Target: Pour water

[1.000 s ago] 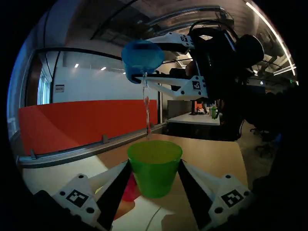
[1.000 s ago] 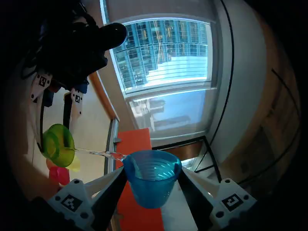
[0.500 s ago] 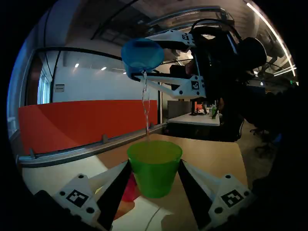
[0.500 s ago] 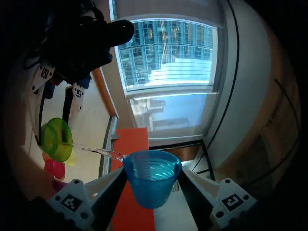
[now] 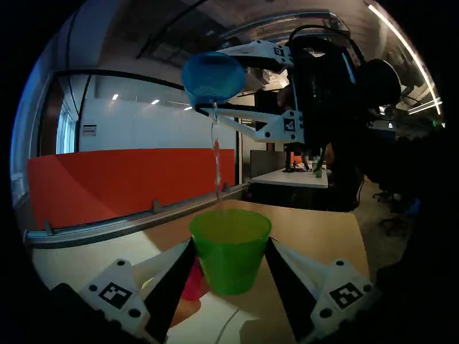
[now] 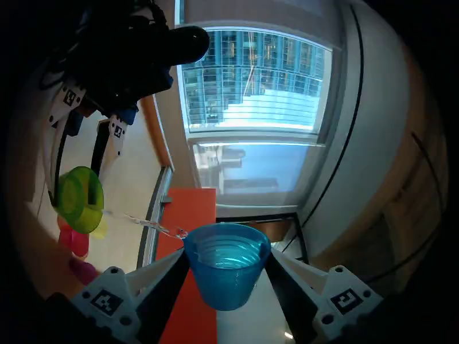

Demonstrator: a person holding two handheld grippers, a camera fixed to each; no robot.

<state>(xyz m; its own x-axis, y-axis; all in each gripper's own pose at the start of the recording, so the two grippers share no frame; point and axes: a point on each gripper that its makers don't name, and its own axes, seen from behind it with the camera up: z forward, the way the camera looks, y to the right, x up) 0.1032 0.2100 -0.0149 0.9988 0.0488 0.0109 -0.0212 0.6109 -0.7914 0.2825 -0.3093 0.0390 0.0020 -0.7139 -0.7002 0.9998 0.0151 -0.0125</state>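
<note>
My left gripper [image 5: 230, 252] is shut on an upright green cup [image 5: 230, 247] above the wooden table [image 5: 321, 235]. High over it my right gripper [image 5: 221, 86] holds a blue cup [image 5: 212, 76] tipped far over, and a thin broken stream of water [image 5: 216, 155] falls toward the green cup. In the right gripper view my right gripper [image 6: 226, 272] is shut on the blue cup [image 6: 226, 273], with a little water leaving its rim [image 6: 155, 225] toward the green cup [image 6: 79, 199] held in my left gripper [image 6: 86, 189].
A pink cup [image 5: 194, 281] and a yellow object stand on the table behind the green cup. An orange partition [image 5: 115, 180] with a metal rail runs along the table's far edge. A large window [image 6: 252, 120] lies beyond. A person's dark sleeve [image 5: 338, 97] holds the right gripper.
The blue cup has tipped further and risen slightly. The water stream has thinned from a steady line to broken drops. The green cup has stayed still.
</note>
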